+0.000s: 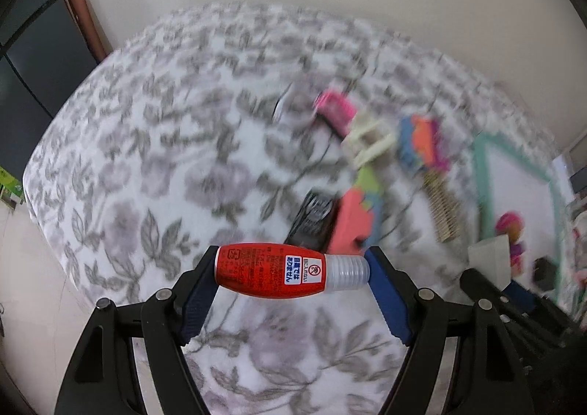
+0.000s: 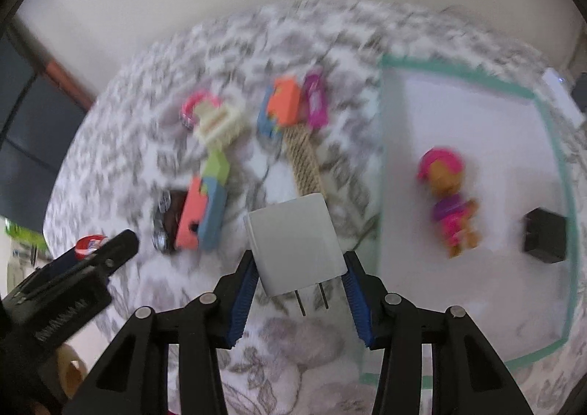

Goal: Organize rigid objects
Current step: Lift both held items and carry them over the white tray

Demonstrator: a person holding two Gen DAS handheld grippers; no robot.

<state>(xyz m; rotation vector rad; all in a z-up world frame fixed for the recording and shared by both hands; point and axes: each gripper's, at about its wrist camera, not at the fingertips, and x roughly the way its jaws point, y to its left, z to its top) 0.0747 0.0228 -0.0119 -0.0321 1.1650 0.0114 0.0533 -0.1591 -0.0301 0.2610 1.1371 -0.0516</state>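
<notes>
My left gripper (image 1: 291, 268) is shut on a small red bottle (image 1: 271, 270) with a clear threaded neck. It holds the bottle end to end between its blue pads, above the flowered cloth (image 1: 146, 158). My right gripper (image 2: 297, 261) is shut on a white plug charger (image 2: 293, 235), prongs pointing back toward the camera, and it too is raised off the cloth. To the right lies a white mat edged in green tape (image 2: 561, 173). A pink and orange toy figure (image 2: 447, 195) and a black cube (image 2: 544, 233) lie on the mat.
Loose items lie on the cloth beyond both grippers: coral and blue blocks (image 2: 203, 206), a dark flat object (image 2: 167, 220), a cream clip (image 2: 220, 121), a pink ring (image 2: 194, 107), orange and magenta pieces (image 2: 290, 103) and a rope-wrapped stick (image 2: 304, 162). A pale wall stands behind.
</notes>
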